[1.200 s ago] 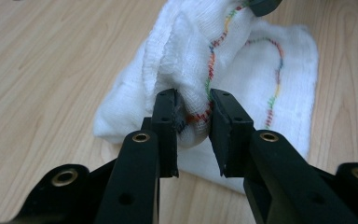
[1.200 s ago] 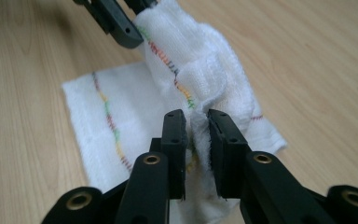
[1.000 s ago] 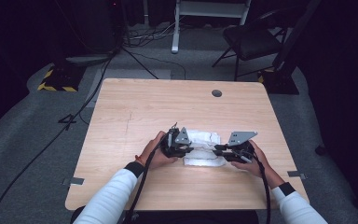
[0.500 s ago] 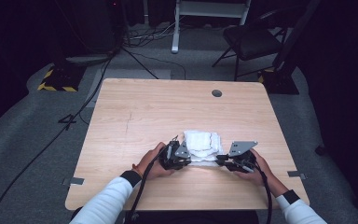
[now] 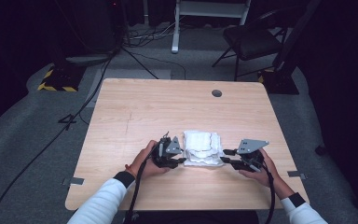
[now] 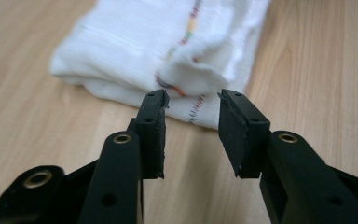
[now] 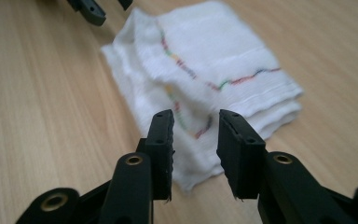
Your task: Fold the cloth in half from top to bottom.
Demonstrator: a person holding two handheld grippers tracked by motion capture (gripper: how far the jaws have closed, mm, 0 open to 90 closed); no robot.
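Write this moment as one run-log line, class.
work: folding white towel | left hand-held gripper: just opening, off towel | right hand-held gripper: just opening, off towel | towel: folded on table

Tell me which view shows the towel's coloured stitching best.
Right gripper view: the folded white towel lies almost whole, its stitch lines running across the top layer. Left gripper view catches one end and a short stretch of stitching. High view shows a small white bundle, no colours readable.
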